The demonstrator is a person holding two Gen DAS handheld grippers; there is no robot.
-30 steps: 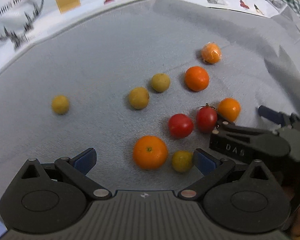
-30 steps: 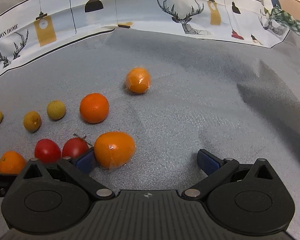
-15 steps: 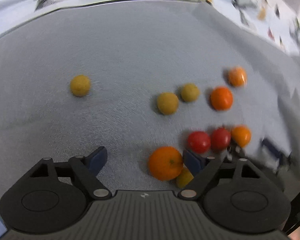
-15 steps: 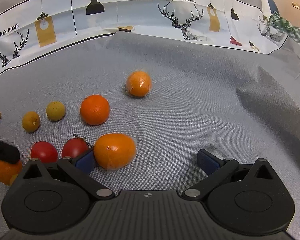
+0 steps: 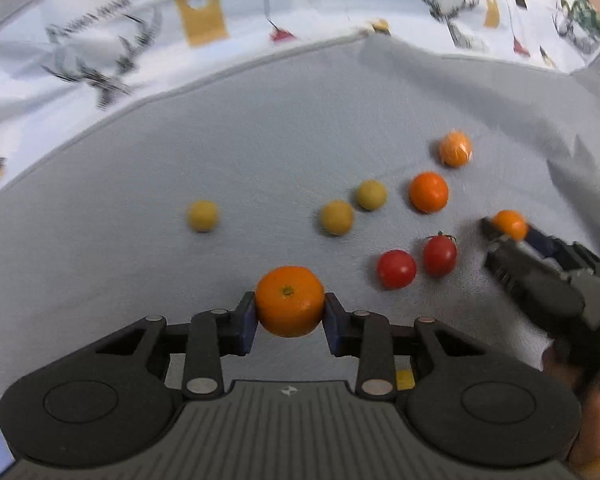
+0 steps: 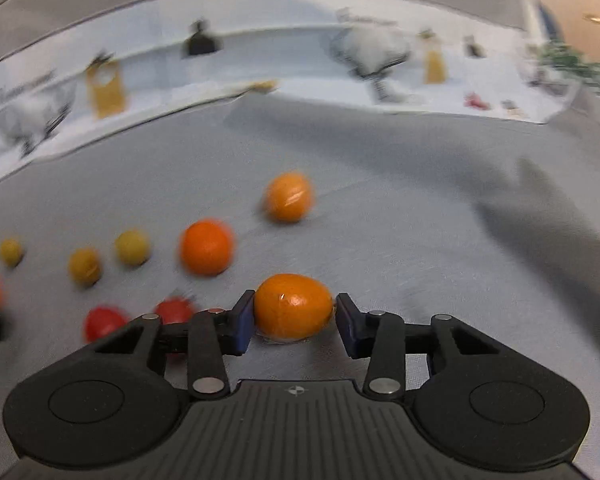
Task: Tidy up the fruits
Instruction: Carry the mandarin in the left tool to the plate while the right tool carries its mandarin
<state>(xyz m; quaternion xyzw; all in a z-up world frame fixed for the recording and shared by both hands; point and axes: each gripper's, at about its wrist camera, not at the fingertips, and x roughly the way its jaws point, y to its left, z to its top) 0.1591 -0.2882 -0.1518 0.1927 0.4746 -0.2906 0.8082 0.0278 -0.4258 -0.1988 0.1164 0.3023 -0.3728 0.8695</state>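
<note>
Gripping one orange each: left tongs (image 5: 289, 316) have just closed on orange (image 5: 289, 301), low centre; right tongs (image 6: 294, 320) likewise closed on wrapped orange (image 6: 293, 306). Likely pulling oranges from tomatoes (image 5: 396, 269) to sort by kind.

A grey cloth (image 5: 180, 160) covered the counter, rumpled at the right. On it lay three yellow fruits (image 5: 203, 216), strung out in a loose row, two oranges (image 5: 428, 192) farther right, and two tomatoes (image 5: 396, 269) side by side nearer the camera.
</note>
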